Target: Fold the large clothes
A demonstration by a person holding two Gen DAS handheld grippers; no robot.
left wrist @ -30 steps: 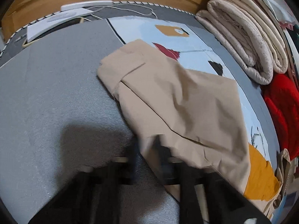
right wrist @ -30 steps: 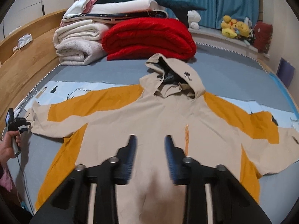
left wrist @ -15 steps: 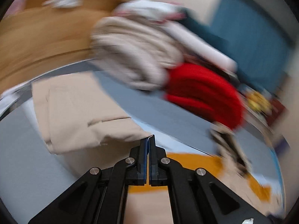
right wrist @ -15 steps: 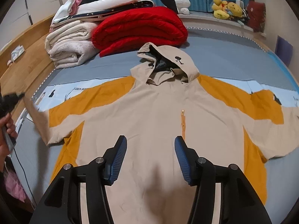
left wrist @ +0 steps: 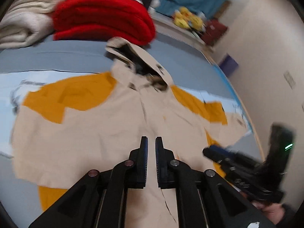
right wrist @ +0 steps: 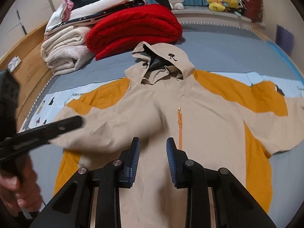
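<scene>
a beige and orange hooded jacket [right wrist: 171, 117] lies face up, spread across a grey-blue bed [right wrist: 228, 53], hood toward a folded red blanket [right wrist: 133, 28] and a stack of cream blankets [right wrist: 64, 57]. its left sleeve [right wrist: 98, 131] is folded in over the chest; its right sleeve [right wrist: 269, 102] lies stretched out flat. the left hand-held gripper [left wrist: 151, 148] hovers above the jacket's middle, its jaws a narrow slit and just parting, with nothing between them. the right hand-held gripper [right wrist: 153, 150] hangs over the lower front beside the orange zip [right wrist: 179, 125], jaws partly apart and narrowing, empty. the sleeve-folding step appears half done; the next move likely calls for gripping the outstretched sleeve's cuff and carrying it across the chest.
</scene>
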